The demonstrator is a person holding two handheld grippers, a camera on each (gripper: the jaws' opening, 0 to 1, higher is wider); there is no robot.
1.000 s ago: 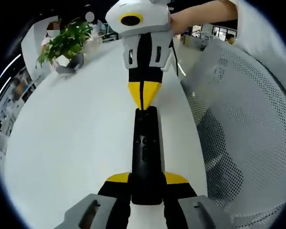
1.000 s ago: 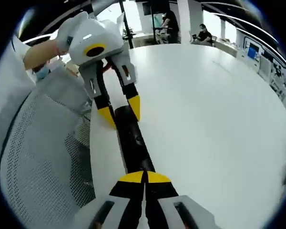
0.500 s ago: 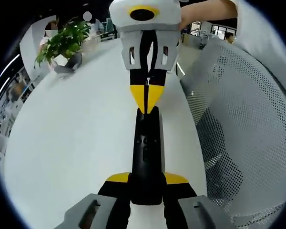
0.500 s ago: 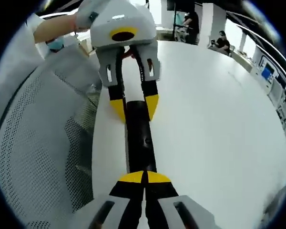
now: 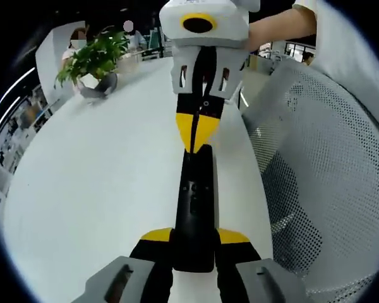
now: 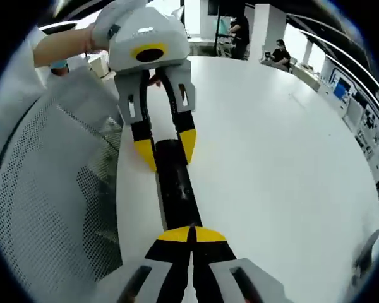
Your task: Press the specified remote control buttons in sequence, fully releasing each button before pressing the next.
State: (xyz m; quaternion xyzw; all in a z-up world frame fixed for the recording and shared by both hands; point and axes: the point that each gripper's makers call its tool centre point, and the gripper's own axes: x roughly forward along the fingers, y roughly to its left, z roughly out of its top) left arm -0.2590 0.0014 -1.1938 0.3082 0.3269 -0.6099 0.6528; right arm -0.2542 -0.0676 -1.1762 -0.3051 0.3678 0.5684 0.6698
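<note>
1. Both views are bright and evenly lit, with overhead strip lights (image 6: 316, 44) at the far edge.
2. The white table (image 5: 95, 189) is near blown out with soft glare; shadows are faint.
3. Strong fisheye bending shows at the edges; the mesh chair (image 5: 328, 164) curves.
4. The centre is sharp, the far background soft and small.

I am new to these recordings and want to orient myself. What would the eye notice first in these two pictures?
First, the black remote control, lying near the edge of the white table and clamped at its near end by the left gripper. The right gripper, yellow-tipped and shut, presses its tips on the remote's far end. Next, the potted plant at the table's far side and the mesh chair beside the table.
</note>
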